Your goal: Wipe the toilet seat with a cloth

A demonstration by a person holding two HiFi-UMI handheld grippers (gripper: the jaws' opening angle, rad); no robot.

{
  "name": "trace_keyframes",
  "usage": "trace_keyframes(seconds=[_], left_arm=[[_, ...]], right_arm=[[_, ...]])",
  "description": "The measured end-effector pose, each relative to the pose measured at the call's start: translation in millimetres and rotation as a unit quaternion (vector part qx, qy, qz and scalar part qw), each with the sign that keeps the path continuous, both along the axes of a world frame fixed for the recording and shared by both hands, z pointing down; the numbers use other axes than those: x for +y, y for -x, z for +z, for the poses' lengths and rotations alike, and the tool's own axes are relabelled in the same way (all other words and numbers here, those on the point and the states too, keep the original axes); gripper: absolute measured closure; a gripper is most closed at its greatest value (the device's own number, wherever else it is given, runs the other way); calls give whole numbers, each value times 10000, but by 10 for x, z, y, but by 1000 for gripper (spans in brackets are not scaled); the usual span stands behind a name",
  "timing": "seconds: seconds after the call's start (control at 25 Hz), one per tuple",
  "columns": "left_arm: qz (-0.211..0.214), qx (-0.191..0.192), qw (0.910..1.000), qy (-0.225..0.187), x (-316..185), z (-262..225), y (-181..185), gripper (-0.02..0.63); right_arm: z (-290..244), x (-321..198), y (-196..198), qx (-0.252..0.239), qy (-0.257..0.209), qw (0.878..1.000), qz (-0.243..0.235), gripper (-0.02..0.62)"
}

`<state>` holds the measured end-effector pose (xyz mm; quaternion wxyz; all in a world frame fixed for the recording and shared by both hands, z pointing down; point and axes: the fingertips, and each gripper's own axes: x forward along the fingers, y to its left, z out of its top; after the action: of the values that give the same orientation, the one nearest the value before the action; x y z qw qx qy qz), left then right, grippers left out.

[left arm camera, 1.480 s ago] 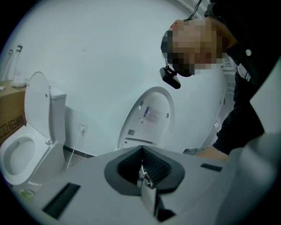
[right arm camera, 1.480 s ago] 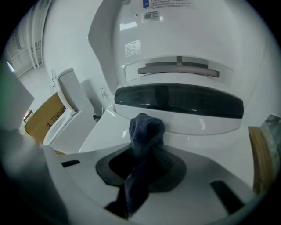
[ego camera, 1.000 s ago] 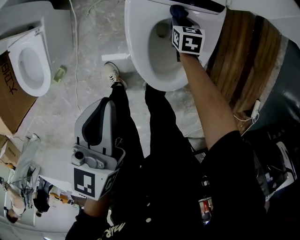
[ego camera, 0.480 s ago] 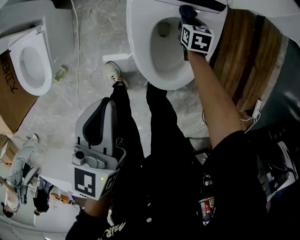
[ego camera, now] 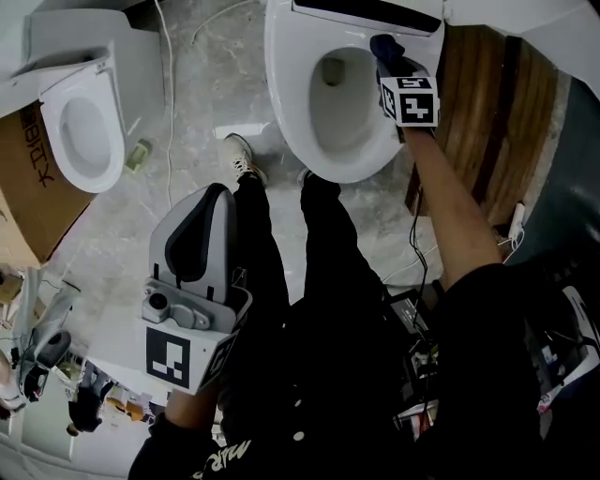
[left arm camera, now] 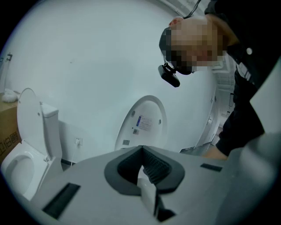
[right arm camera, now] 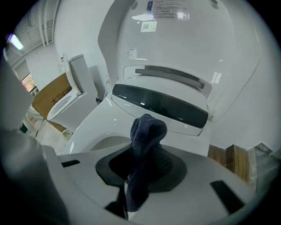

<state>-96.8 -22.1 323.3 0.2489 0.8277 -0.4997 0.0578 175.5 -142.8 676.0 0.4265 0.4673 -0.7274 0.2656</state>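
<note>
Head view: toilet seat (ego camera: 286, 112), white, ringing an open bowl (ego camera: 352, 117) with the drain opening at its rear. The right gripper (ego camera: 387, 58) reached over the seat's right rear rim, with the cloth (ego camera: 382, 44), dark blue, at its tip beside the dark rear panel (ego camera: 366, 9). The left gripper (ego camera: 208, 199) was held low, well apart from the seat. A second toilet (ego camera: 86, 131) stood beside a cardboard box (ego camera: 28, 178), contents not visible. Left gripper view: jaws together, nothing between them. Right gripper view: jaws clamped on the cloth's middle. Its long axis ran along the jaws, the bunched end pointing toward the dark rear panel and the tail hanging below. Contact with the seat could not be told.
</note>
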Motion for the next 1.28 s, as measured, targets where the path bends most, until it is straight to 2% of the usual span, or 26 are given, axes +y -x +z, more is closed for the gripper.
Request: trace_keyframes(seconds=[0.16,0.28,0.4,0.48,0.72,0.92,1.04,1.28], left_arm=[[-63,-20,10000,-66,-21,-343,73,595],[22,-64,9997,-216,-46,-651,17,595],[339,-33,9978,-565,-132,-1033,-129,595],[432,-9,9960,-785,-196,-1254,-176,595],[463,-49,9915,-1216,-276,-1785,-202,595],[451,-140,9887,-1426,-261,-2073,-128,595],[348,-178,9881,-1489,-240,-2235,-35,595],[136,-332,9817,-1870,-241,-2557,170,595]], right_arm=[[-440,228,-75,93,-80,9975,-693,509],[-911,305,-172,29,-331,9954,-902,508],[-1419,382,-284,172,-672,9904,-1198,508],[-1831,382,-314,101,-951,9878,-1226,508],[-3074,358,-335,-206,-1938,9764,-931,508],[-4073,417,-333,-722,-2526,9643,-317,508],[-4617,490,-337,-965,-2939,9510,3,508],[-5484,665,-424,-1350,-3802,9134,553,508]])
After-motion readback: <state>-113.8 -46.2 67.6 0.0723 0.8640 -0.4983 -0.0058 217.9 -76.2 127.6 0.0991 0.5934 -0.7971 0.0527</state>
